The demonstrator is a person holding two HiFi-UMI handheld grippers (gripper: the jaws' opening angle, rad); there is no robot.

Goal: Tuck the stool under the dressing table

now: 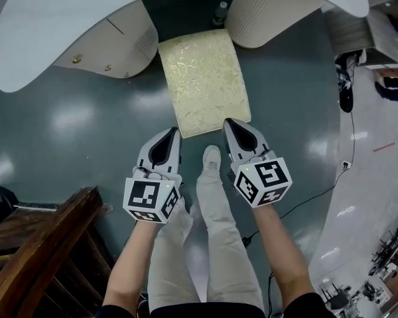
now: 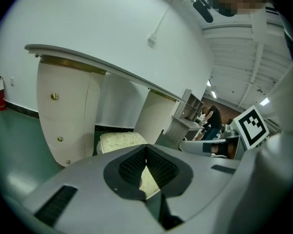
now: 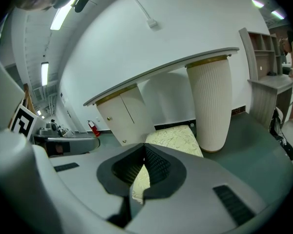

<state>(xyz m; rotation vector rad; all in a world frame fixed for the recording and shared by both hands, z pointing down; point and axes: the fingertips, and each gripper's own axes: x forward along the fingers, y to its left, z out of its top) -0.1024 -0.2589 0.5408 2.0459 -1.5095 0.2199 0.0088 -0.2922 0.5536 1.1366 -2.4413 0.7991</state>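
stool (image 1: 202, 78) far end under desk (image 1: 53, 25) | long axis straight ahead | L gripper (image 1: 172, 132) + R gripper (image 1: 229, 122) at near edge, fingers pressed together

Left gripper (image 1: 174, 132) and right gripper (image 1: 228, 122) pale grey shells, black ribbed pads (image 2: 132, 167), black-and-white marker cube (image 1: 151, 201) on each, beige trousers (image 1: 215, 244) at 6 o'clock, pale shoe (image 1: 211, 156), dark sleeve hems (image 1: 119, 311)

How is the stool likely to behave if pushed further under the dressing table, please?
The stool would probably slide rather than tip: the floor looks smooth and glossy, and the stool is wide. Its padded-looking top likely gives a little under contact. Pushed off-centre, it may swivel toward a pedestal of the dressing table.
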